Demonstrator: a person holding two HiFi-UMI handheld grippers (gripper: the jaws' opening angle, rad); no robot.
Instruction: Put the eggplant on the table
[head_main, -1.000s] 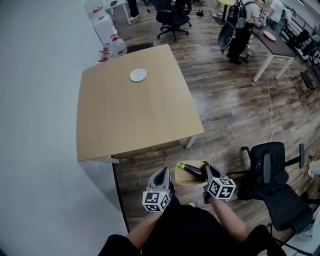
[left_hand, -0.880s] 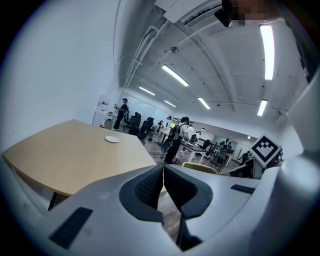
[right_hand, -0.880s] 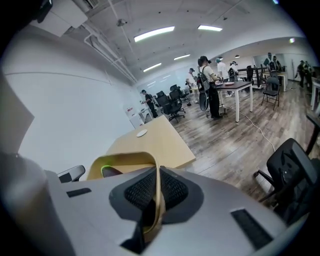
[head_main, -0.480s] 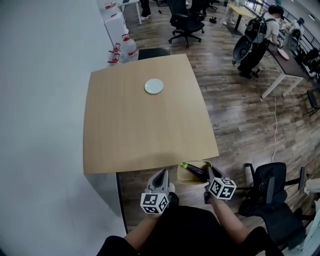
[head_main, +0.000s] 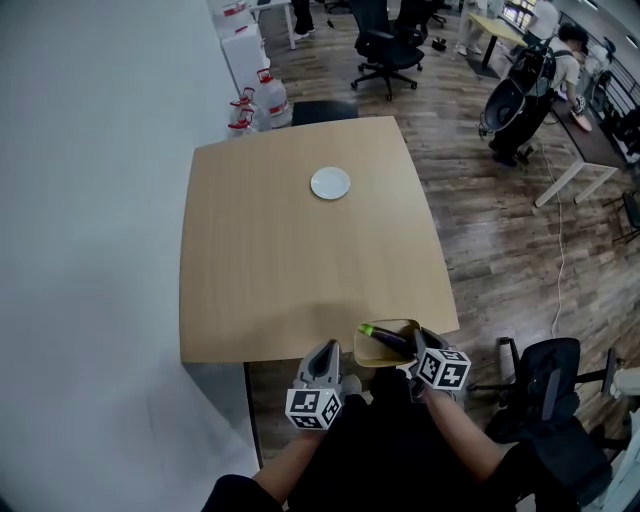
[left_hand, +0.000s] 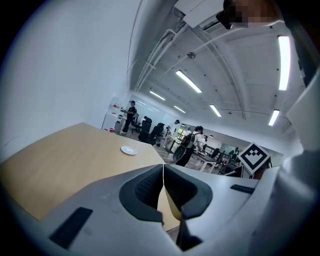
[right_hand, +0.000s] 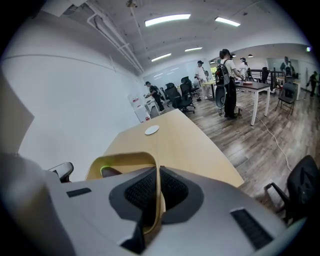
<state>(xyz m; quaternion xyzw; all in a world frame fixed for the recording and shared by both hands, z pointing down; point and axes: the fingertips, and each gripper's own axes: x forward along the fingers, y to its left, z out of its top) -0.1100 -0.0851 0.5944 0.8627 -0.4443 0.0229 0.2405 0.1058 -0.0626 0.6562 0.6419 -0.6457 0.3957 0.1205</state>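
Head view. The table (head_main: 280, 250) is bare apart from a white plate (head_main: 330, 183) toward its far edge. At the near right corner a wooden tray (head_main: 362, 356) juts in over the near edge; I cannot tell whether it rests there or hangs above. The eggplant (head_main: 386, 339) lies in the tray, with its green stem end toward the table and its dark body slanting back toward the right gripper (head_main: 418, 345) on the tray's right rim. The left gripper (head_main: 323, 352) sits just beside the tray's left side, apart from it.

Left gripper view. The left gripper (left_hand: 163, 172) has its pads pressed together with nothing caught between them. The table (left_hand: 60, 160) and the plate (left_hand: 128, 150) lie ahead.

Right gripper view. The right gripper (right_hand: 159, 186) is clamped on the tray's thin rim (right_hand: 125, 157). The eggplant (right_hand: 107, 172) shows just left of the jaws, inside the tray and stem end forward. The table (right_hand: 170, 145) stretches beyond it.

Judgement: the left hand is the free one, so the pick likely falls to it, reaching right and gripping across the slanted body.
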